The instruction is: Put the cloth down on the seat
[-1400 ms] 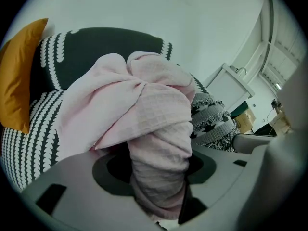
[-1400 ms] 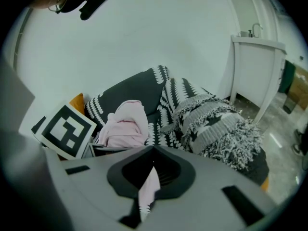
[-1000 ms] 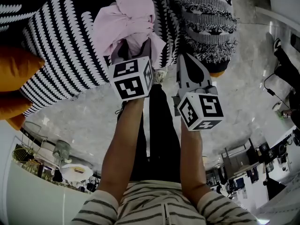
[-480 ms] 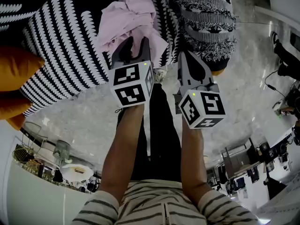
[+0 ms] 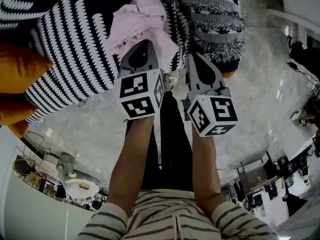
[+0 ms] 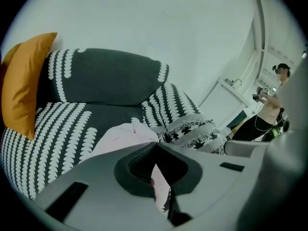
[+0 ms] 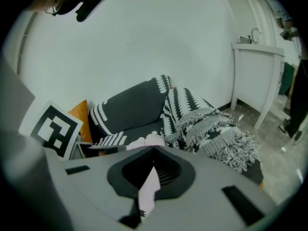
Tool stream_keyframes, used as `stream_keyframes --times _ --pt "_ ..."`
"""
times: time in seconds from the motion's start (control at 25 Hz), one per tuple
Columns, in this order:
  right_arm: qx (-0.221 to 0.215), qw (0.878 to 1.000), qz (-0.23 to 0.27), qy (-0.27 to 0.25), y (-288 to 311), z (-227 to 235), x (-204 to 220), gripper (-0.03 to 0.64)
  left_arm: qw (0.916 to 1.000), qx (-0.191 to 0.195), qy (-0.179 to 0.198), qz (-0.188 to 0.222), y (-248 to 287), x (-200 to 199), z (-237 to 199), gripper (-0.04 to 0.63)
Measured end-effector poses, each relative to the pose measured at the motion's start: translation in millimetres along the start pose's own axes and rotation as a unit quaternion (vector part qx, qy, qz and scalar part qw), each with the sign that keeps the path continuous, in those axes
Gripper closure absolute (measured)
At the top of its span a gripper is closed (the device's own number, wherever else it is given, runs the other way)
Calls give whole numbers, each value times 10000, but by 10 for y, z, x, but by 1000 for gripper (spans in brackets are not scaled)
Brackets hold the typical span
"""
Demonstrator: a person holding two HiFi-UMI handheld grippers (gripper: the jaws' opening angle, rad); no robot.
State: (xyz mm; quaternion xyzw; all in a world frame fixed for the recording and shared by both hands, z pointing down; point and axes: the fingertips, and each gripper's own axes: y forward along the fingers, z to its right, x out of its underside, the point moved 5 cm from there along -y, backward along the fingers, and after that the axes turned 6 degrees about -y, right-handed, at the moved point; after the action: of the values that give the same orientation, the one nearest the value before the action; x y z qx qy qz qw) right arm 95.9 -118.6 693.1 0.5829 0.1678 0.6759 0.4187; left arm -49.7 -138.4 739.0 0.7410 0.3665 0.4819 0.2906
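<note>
1. Head view: your left gripper [image 5: 146, 43] points away from you, its tip against the near edge of the pink cloth [image 5: 140, 21]. The cloth sits bunched on the black-and-white patterned seat [image 5: 70, 54] of the sofa. Your right gripper [image 5: 196, 59] is just to the right of the left one, apart from the cloth and near the fringed throw [image 5: 215, 26] on the sofa's right side. An orange cushion [image 5: 20, 79] lies at the far left. Pale marble floor [image 5: 90, 124] runs between you and the sofa.

2. Left gripper view: your left gripper [image 6: 155, 146] has its jaws drawn together with the tips meeting, and a thin pink strip of the cloth is pinched in the slit. The rest of the cloth [image 6: 122, 137] lies on the seat [image 6: 53, 129] just beyond the tips. It is between the orange cushion [image 6: 26, 85] on the left and the fringed throw [image 6: 192, 126] on the right. The dark backrest [image 6: 106, 76] rises behind it.

3. Right gripper view: your right gripper [image 7: 154, 150] also has its jaws brought together. A pale sliver shows in the slit, and you cannot tell what it is. Beyond the tips the cloth [image 7: 149, 140] rests on the seat [image 7: 120, 134], with the fringed throw [image 7: 211, 129] to its right. The marker cube [image 7: 53, 126] of your left gripper shows at the left. A white sink stand [image 7: 255, 57] stands at the far right.
</note>
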Motion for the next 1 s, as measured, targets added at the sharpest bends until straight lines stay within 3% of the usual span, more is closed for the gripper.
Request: stream_keyframes --times 0.36,0.72,1.0 --pt "-216 9976 621 -211 -409 -323 -479 611 9962 129 301 810 -668 -437 267 592" --pt "-462 9900 1147 -671 -978 -658 -895 611 9808 342 824 1732 -1484 -785 549 592" --pt "-470 9846 1468 -822 -1446 -827 -1136 611 9720 380 1020 2083 -2093 -918 742 592"
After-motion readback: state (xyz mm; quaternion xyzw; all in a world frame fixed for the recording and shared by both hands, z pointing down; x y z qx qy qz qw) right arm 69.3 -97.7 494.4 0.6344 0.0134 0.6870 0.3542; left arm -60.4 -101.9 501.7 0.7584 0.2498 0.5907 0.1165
